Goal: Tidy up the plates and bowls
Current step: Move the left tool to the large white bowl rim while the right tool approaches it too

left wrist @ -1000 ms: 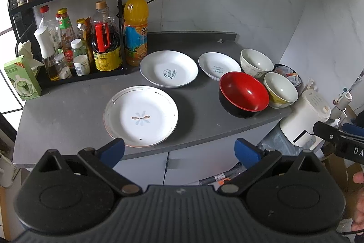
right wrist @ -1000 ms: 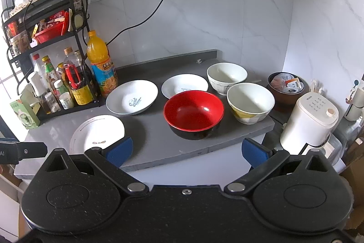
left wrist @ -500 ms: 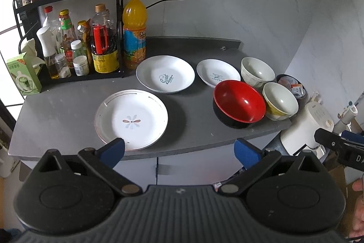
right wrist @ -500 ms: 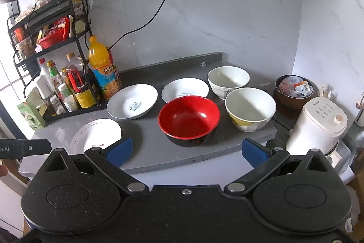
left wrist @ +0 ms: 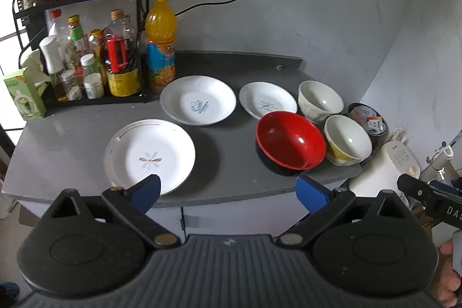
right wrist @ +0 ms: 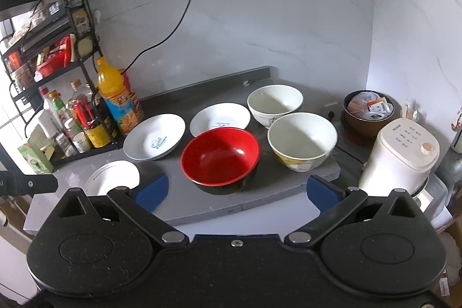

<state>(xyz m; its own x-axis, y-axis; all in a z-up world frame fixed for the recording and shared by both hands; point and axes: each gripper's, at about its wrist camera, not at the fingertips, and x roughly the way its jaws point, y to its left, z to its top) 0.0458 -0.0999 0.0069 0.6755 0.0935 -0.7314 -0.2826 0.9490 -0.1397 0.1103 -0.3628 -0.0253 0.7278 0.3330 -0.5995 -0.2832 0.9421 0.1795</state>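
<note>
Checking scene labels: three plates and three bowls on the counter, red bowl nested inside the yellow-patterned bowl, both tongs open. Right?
Not quite. The red bowl is not nested: it sits on the counter by itself, beside the yellow-patterned bowl, as the right wrist view shows. The rest holds: three plates, three bowls, left tongs and right tongs open.

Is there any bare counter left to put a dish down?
Yes: the grey strip between the flower plate and red bowl, and the back corner. The right end, around both white bowls, is crowded.
</note>
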